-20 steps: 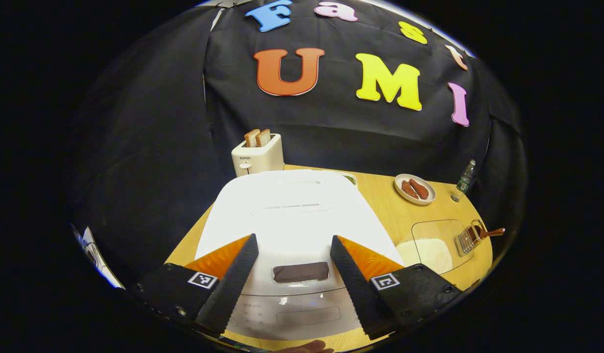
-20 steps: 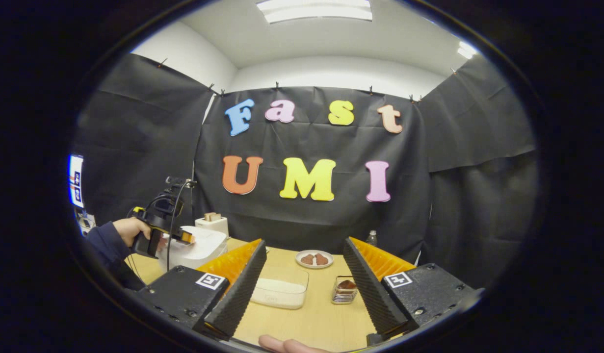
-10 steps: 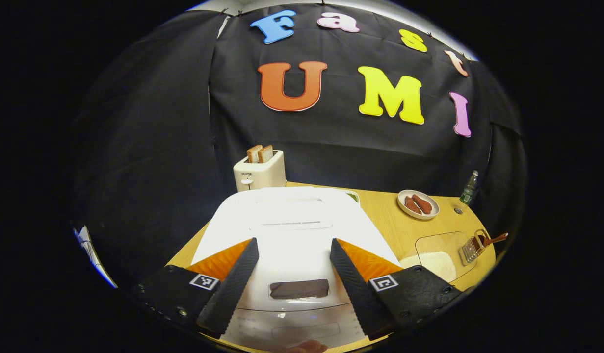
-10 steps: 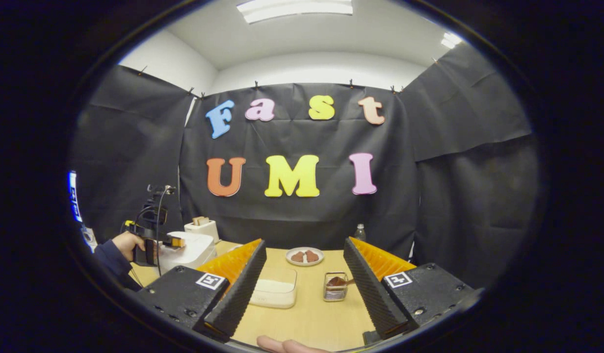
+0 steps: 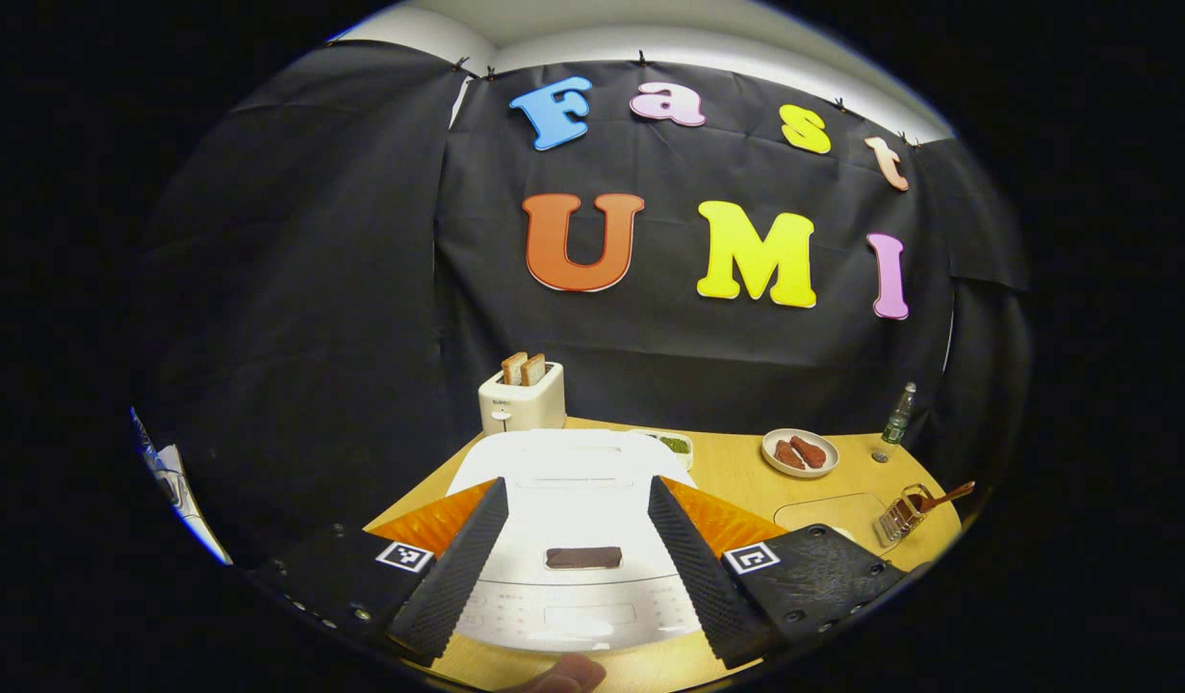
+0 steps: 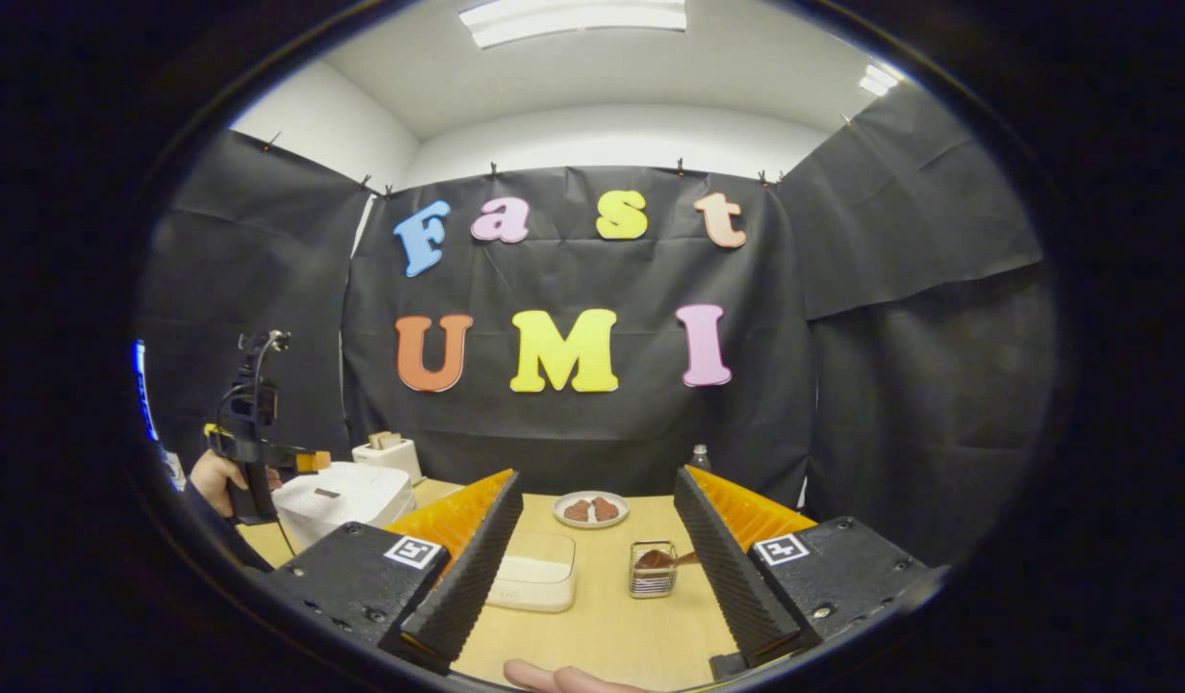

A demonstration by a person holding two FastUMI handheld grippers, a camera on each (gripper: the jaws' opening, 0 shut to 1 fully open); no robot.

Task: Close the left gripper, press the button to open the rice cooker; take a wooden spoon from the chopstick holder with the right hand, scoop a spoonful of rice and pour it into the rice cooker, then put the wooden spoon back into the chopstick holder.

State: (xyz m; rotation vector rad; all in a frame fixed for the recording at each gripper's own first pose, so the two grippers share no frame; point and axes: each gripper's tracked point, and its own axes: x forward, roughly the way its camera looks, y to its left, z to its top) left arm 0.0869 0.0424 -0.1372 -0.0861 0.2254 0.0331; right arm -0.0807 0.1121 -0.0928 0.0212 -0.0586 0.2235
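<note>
Fingers: we are keeping both pairs spread wide with nothing between them; the left gripper [image 5: 578, 563] is hovering in front of the rice cooker [image 5: 573, 481], and the right gripper [image 6: 592, 568] is hanging above the table [image 6: 602, 626].
Button: we are looking at the dark button [image 5: 582, 556] on the cooker's front edge, framed in the gap between the left fingers, apart from both.
Cooker lid: we are seeing it shut and flat.
Spoon: we are seeing the wooden spoon [image 6: 661, 557] sitting in the chopstick holder [image 6: 652, 576], ahead of the right gripper and just beside the clear rice container [image 6: 536, 576].
Other things: we are noting a toaster [image 5: 522, 399], a plate of food [image 5: 800, 452] and a bottle [image 5: 895, 422] farther back.
Step in hand: we are judging this as the very first step, since the left fingers are not yet closed and the button is not yet pressed.
Next move: we are expecting to bring the left fingers together, then lower the joined tips squarely onto the button.
</note>
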